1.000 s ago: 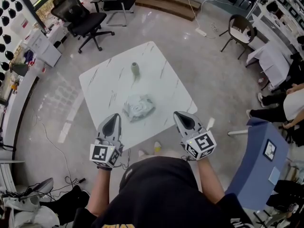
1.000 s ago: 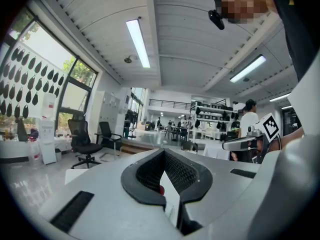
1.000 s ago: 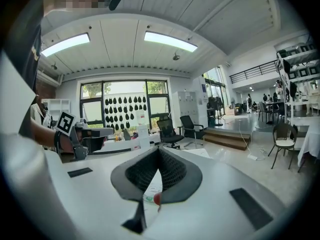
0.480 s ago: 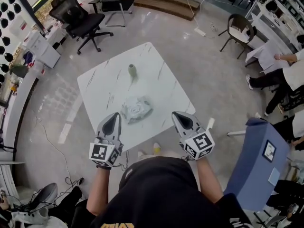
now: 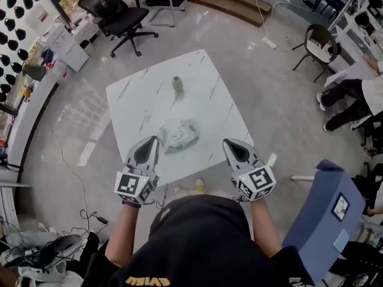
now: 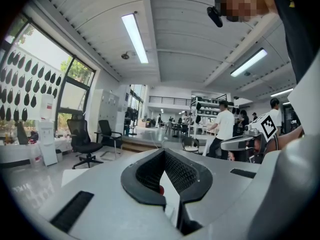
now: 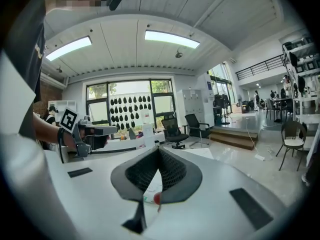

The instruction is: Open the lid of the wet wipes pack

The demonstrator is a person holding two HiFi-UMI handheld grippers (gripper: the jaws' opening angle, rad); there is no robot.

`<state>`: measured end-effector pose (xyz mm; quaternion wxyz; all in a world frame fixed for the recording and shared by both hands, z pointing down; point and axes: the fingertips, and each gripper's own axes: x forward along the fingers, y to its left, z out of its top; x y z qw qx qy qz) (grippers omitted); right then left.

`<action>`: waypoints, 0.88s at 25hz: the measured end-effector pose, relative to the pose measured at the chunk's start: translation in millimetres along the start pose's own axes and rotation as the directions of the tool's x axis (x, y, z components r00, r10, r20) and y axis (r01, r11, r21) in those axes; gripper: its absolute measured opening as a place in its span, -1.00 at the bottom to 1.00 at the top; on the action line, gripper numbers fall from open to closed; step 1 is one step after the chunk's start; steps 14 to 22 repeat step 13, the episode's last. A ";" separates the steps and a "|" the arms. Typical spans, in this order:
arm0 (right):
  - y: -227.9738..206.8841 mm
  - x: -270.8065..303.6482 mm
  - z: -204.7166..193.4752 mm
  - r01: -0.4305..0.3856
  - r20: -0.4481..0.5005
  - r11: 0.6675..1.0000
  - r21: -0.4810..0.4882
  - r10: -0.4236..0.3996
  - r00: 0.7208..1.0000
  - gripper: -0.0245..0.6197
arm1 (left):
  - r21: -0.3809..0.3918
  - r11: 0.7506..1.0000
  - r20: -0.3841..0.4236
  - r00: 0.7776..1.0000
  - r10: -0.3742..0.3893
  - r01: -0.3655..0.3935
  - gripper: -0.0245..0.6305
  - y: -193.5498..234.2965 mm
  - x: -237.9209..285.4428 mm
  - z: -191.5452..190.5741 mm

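The wet wipes pack [image 5: 178, 135] lies crumpled and pale near the front middle of the white marble table [image 5: 143, 106], lid side up. My left gripper [image 5: 153, 140] hovers over the table's near edge just left of the pack, jaws shut and empty. My right gripper [image 5: 230, 143] is level with it to the pack's right, also shut on nothing. In the left gripper view the closed jaws of the left gripper [image 6: 163, 154] point out over the table toward the room. The right gripper view shows the right gripper [image 7: 158, 150] closed, with the pack barely visible beneath the tips.
A small grey-green bottle [image 5: 177, 84] stands toward the table's far side. Black office chairs [image 5: 116, 14] sit beyond the table. A blue cabinet [image 5: 323, 214] stands at my right, seated people [image 5: 353, 97] farther right. Cables [image 5: 72, 184] trail on the floor at left.
Both grippers have edged forward and a little lower, ending closer to the pack on either side. Their jaws stayed shut. The head view shifted slightly.
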<state>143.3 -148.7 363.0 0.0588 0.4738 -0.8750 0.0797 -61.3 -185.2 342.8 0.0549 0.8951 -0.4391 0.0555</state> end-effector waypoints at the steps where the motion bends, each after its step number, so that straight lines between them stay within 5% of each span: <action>1: -1.9 2.5 -0.2 -0.006 0.003 1.000 0.001 0.006 1.000 -0.92 | 0.001 1.000 -0.001 1.000 0.004 -0.004 -0.88 0.9 2.4 -0.4; 10: -25.6 19.6 -3.7 -0.033 0.017 0.999 -0.003 0.033 0.999 -0.92 | 0.072 0.997 -0.017 1.000 0.001 0.001 -0.87 -2.6 29.5 -3.0; 22: -34.0 24.2 -5.3 -0.042 0.018 0.999 -0.012 0.042 0.999 -0.92 | 0.072 0.997 -0.017 1.000 0.015 -0.014 -0.87 -1.4 39.4 -4.9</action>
